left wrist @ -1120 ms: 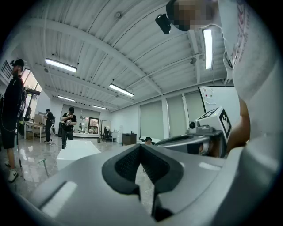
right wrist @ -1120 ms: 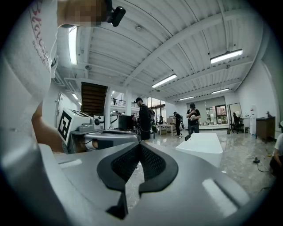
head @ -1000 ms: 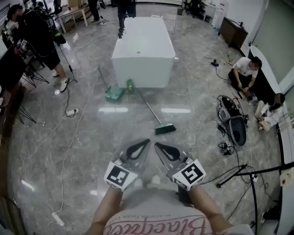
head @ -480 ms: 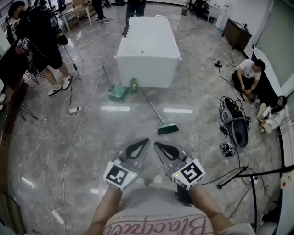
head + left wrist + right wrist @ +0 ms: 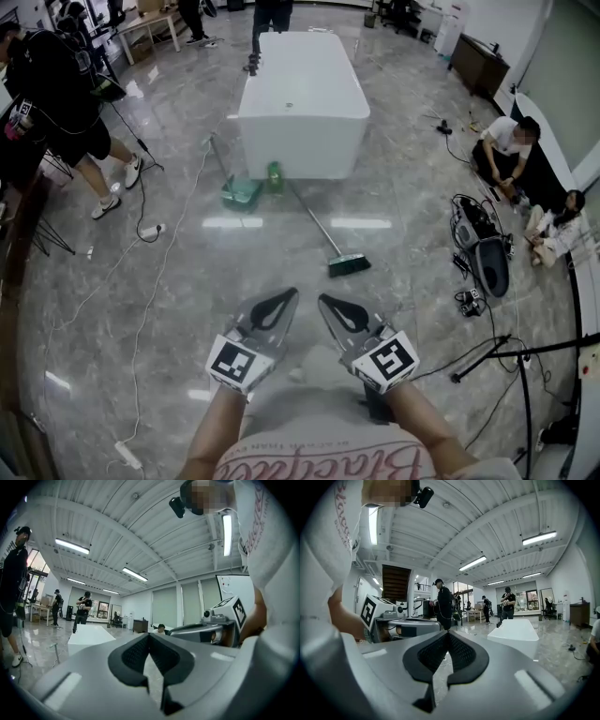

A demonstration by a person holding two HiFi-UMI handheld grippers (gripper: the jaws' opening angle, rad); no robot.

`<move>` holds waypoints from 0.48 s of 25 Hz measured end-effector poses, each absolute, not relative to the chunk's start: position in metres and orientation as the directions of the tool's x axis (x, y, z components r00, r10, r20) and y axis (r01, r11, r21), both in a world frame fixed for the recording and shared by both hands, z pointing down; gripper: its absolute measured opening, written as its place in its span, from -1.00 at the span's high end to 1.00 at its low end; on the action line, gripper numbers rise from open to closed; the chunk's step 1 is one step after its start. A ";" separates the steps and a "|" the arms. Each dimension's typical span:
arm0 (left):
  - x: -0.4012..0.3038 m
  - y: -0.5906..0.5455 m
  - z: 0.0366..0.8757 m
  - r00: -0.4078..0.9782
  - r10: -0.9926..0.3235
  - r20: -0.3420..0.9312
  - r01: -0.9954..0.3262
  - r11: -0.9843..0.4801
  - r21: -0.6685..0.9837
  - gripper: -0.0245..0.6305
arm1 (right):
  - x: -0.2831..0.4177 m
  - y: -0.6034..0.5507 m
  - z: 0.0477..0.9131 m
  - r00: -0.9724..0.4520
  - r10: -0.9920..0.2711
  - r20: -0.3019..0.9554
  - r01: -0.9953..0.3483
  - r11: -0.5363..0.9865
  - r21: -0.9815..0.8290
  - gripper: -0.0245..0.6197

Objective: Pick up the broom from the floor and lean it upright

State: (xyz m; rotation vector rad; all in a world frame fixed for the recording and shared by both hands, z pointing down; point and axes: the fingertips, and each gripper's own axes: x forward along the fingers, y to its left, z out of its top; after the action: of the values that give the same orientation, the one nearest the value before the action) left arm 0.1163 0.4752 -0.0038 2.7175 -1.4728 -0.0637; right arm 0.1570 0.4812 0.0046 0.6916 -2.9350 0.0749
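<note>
The broom (image 5: 323,234) lies flat on the grey marble floor, its green head (image 5: 349,265) nearest me and its thin handle running up-left toward the white block. In the head view both grippers are held side by side low in the middle, well short of the broom head. My left gripper (image 5: 290,293) is shut with nothing in it. My right gripper (image 5: 322,300) is also shut and empty. In the left gripper view the left gripper (image 5: 149,634) shows its tips touching, and in the right gripper view the right gripper (image 5: 449,633) does too. Neither gripper view shows the broom.
A large white block (image 5: 305,89) stands beyond the broom, with a green dustpan (image 5: 239,193) and a green bottle (image 5: 274,175) at its near side. A person (image 5: 56,89) stands at the left, two people (image 5: 506,145) sit at the right by bags (image 5: 483,258), cables and a stand (image 5: 487,354).
I and both shut grippers have edged forward toward the broom, and the grippers sit slightly lower in the picture. The standing person at the left has stepped further left.
</note>
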 end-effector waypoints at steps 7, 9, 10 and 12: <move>0.091 0.434 0.008 0.511 -0.860 -0.001 -0.856 -0.509 0.095 0.93 | 0.141 0.428 0.014 -0.888 -0.434 0.153 -0.445 0.894 -0.044 0.92; 0.084 0.413 0.010 0.508 -0.861 0.000 -0.858 -0.506 0.092 0.93 | 0.133 0.407 0.018 -0.889 -0.430 0.157 -0.443 0.895 -0.055 0.92; 0.081 0.401 0.011 0.507 -0.862 0.002 -0.859 -0.505 0.088 0.93 | 0.129 0.395 0.021 -0.891 -0.425 0.158 -0.439 0.896 -0.064 0.92; 0.073 0.375 0.013 0.500 -0.866 0.012 -0.863 -0.498 0.083 0.93 | 0.118 0.370 0.022 -0.899 -0.407 0.159 -0.423 0.903 -0.079 0.92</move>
State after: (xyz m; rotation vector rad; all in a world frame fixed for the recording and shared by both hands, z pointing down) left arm 0.0729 0.3745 0.0132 2.6528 -1.5314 -0.0480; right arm 0.1184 0.3703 0.0224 0.6418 -2.9285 0.1675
